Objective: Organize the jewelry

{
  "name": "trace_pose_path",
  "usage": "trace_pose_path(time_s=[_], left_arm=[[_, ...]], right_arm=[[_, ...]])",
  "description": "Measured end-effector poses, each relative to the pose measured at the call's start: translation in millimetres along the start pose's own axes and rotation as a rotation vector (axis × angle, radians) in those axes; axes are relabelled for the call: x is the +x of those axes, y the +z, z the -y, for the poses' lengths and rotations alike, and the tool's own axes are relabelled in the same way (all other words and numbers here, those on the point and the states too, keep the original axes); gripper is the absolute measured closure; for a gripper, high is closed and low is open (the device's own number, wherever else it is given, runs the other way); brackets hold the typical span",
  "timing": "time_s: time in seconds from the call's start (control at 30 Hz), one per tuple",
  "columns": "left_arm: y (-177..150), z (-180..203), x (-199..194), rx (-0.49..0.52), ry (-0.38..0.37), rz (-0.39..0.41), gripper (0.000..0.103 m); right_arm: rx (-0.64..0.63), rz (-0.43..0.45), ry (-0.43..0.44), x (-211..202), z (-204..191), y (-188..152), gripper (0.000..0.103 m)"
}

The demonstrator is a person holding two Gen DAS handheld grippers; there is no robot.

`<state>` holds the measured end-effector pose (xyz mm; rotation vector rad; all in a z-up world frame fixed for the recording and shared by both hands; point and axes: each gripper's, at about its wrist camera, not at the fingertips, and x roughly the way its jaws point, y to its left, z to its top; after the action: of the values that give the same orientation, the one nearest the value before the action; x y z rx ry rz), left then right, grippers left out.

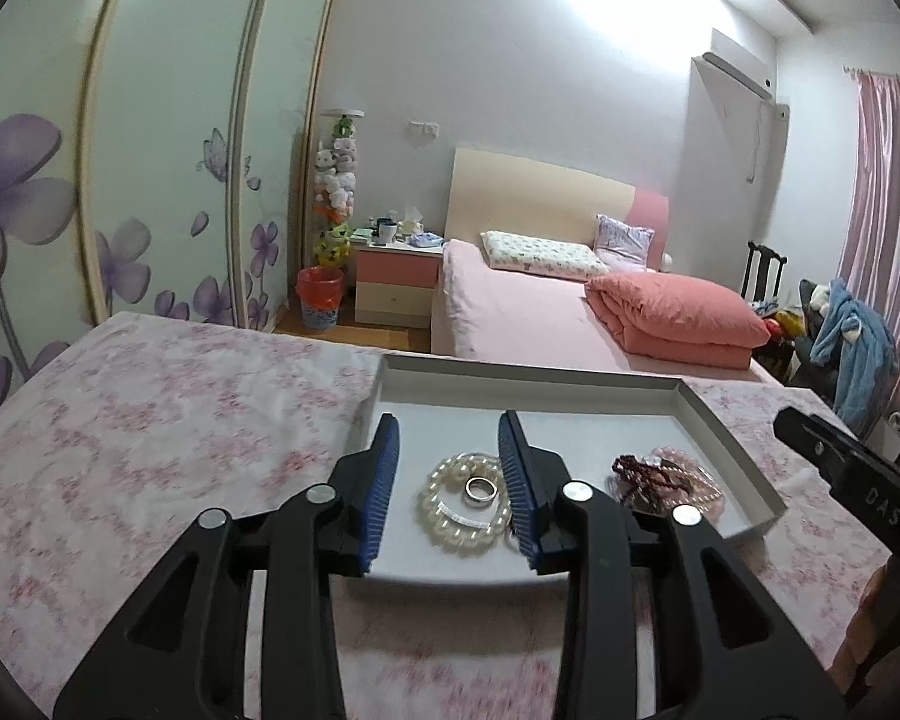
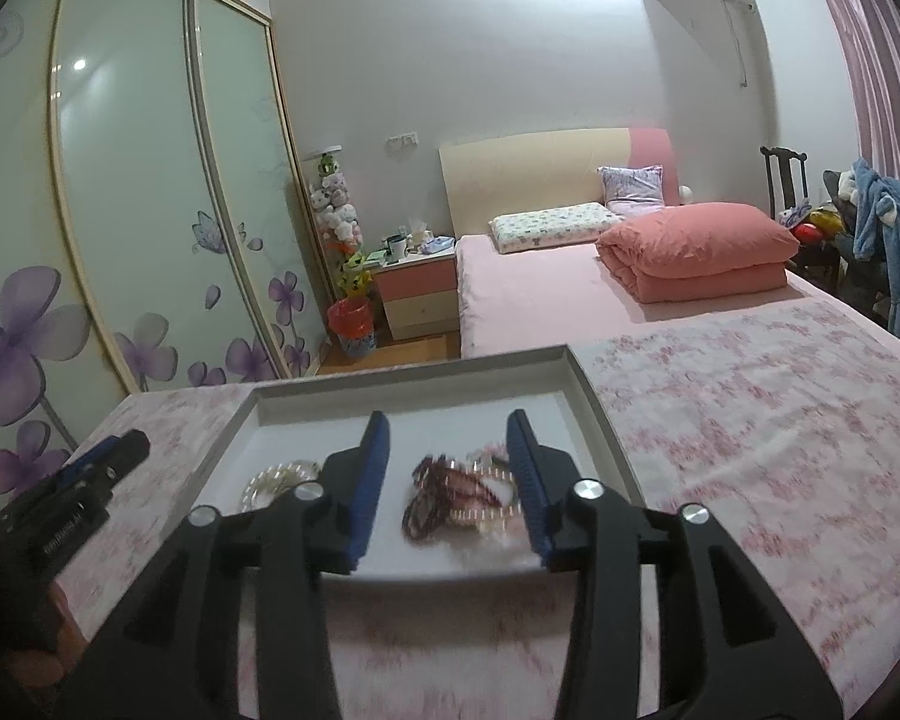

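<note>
A: From the left wrist, where does everything sit relative to the tray (image 1: pixel 729 441)?

B: The tray rests on the flowered tabletop (image 1: pixel 150 420). Inside it, toward its left half, a pearl bracelet (image 1: pixel 450 519) lies with a silver ring (image 1: pixel 482 489) on top. The left claw (image 1: pixel 450 438) hangs over the tray's near edge, jaws apart, nothing between the pads. In the tray's right half lie dark red beads (image 1: pixel 642 474), touching a pink bracelet (image 1: pixel 690 480).

A: The risk there?

B: I'd judge that closing on the pearls could knock the ring loose, since it only rests on them.

A: And the right wrist?

B: The right claw (image 2: pixel 450 438) is also parted and empty, above the tray's (image 2: pixel 594 408) near edge. The dark red beads (image 2: pixel 432 504) and pink bracelet (image 2: pixel 492 498) overlap inside; it's blurred, so I can't tell how tangled they are. Pinching one probably drags the other. The left claw (image 2: pixel 90 468) waits just left of the tray.
</note>
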<state>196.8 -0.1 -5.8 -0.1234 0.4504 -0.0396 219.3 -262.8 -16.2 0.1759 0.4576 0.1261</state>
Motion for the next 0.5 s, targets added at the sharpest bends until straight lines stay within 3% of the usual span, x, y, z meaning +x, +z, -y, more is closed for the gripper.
trace_pose_path(time_s=[0.5], left_arm=[[-25,-34,-93,-0.064,0.063,0.068,0.027]], right_arm=[[-0.011,0.016,0.005,-96,-20,-34,0.019]])
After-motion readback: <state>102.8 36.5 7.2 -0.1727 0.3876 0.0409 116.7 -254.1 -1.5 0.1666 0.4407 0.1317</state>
